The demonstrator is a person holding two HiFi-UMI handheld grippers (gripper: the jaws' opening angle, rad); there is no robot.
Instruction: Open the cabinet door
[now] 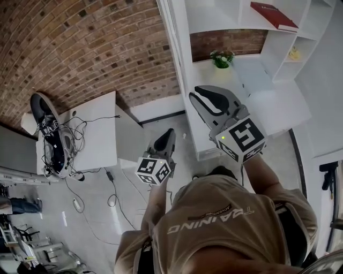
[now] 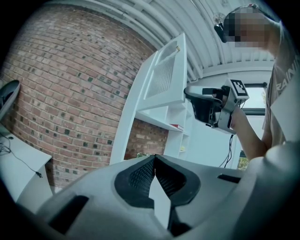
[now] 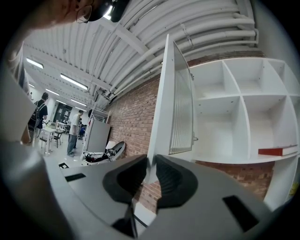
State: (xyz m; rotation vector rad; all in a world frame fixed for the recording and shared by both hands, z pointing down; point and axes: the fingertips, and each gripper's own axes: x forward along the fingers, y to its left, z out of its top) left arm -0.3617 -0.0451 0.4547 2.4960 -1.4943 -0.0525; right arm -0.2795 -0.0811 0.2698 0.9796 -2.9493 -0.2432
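Two grippers inspected: right gripper (image 3: 151,161) jaws narrowly clamped the cabinet door (image 3: 180,112) edge between them; left gripper (image 2: 154,158) jaws met, empty. Shirt (image 1: 214,235) read "TRAINING".

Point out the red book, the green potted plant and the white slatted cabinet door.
red book (image 1: 273,15): head view, on its cover.
green potted plant (image 1: 222,58): head view, on its leaves.
white slatted cabinet door (image 3: 180,112): right gripper view, on its slats.
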